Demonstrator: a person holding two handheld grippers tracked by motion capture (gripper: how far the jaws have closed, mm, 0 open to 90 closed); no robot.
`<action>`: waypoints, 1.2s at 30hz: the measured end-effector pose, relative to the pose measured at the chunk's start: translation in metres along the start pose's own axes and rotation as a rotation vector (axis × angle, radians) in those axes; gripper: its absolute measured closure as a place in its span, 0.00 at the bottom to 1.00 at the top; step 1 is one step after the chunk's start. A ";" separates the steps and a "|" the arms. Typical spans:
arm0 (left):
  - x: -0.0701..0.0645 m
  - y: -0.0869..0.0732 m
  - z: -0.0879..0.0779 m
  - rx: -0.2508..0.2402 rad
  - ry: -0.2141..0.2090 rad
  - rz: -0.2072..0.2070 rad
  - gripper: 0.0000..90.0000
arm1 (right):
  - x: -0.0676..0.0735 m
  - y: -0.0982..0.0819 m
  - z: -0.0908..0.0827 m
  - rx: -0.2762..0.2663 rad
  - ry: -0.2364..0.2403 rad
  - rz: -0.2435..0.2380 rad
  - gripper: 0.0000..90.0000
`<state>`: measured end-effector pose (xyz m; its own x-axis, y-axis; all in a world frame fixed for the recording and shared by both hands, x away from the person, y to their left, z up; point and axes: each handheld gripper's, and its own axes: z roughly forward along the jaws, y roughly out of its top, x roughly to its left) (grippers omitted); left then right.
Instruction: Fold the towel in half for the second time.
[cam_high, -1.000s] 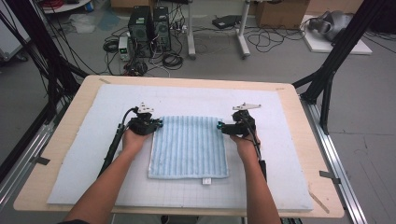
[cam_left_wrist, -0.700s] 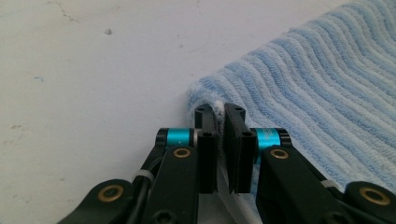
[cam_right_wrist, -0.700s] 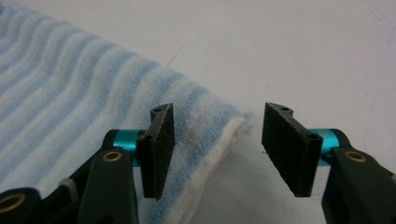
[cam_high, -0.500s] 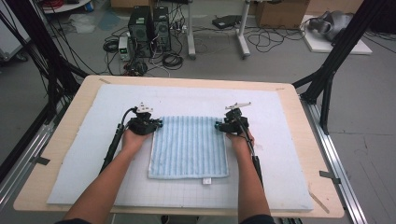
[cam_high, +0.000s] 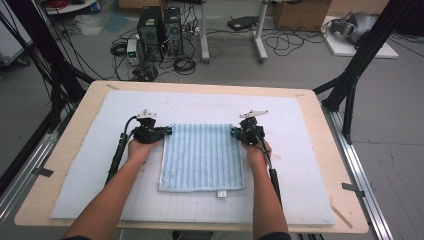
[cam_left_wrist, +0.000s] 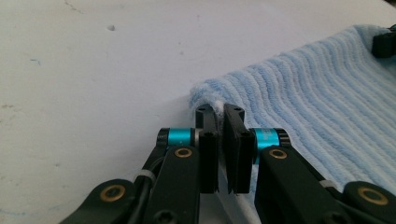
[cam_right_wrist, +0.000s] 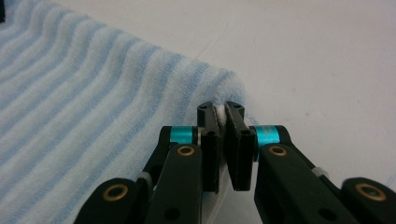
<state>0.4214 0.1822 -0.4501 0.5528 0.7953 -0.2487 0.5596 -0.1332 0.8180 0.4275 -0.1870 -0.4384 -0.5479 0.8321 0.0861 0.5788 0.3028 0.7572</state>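
**Two hand-held grippers pinch the far corners of a blue striped towel**

A light blue ribbed towel (cam_high: 204, 157) lies flat near the middle of a pale mat (cam_high: 300, 130) that covers most of a wooden table (cam_high: 70, 150). A small white tag (cam_high: 222, 193) sits at the towel's near edge, toward the right; whatever is printed on it is too small to read. No brand or other writing can be made out anywhere.

The left gripper (cam_high: 167, 131) is clamped on the towel's far left corner. In the left gripper view its two black jaws stand almost together with a thin fold of the towel (cam_left_wrist: 289, 107) caught between them, the cloth bunched up just beyond the tips.

The right gripper (cam_high: 233, 132) is clamped on the far right corner. Its jaws have just been closing, and in the right gripper view they now press on a pinch of the towel (cam_right_wrist: 93, 116).

The person's forearms enter from the near edge of the table and are cut off at the bottom of the high view. Each hand wraps its gripper's body, hiding much of it. Beyond the far edge, computer towers (cam_high: 160, 25) and tangled cables (cam_high: 280, 42) sit on the floor, blurred.
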 end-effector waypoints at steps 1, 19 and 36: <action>0.000 0.000 -0.002 -0.002 -0.010 -0.011 0.94 | 0.000 0.000 -0.002 -0.015 0.003 0.007 0.95; -0.030 -0.016 -0.044 -0.106 -0.097 0.007 0.94 | 0.028 -0.010 -0.054 -0.142 0.029 -0.029 0.95; -0.061 -0.041 -0.078 -0.122 -0.154 0.097 0.94 | 0.044 -0.045 -0.086 -0.166 0.061 -0.022 0.94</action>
<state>0.3172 0.1853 -0.4280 0.6935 0.6812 -0.2346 0.4256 -0.1246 0.8963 0.3252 -0.2036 -0.4132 -0.5976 0.7951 0.1035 0.4611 0.2352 0.8556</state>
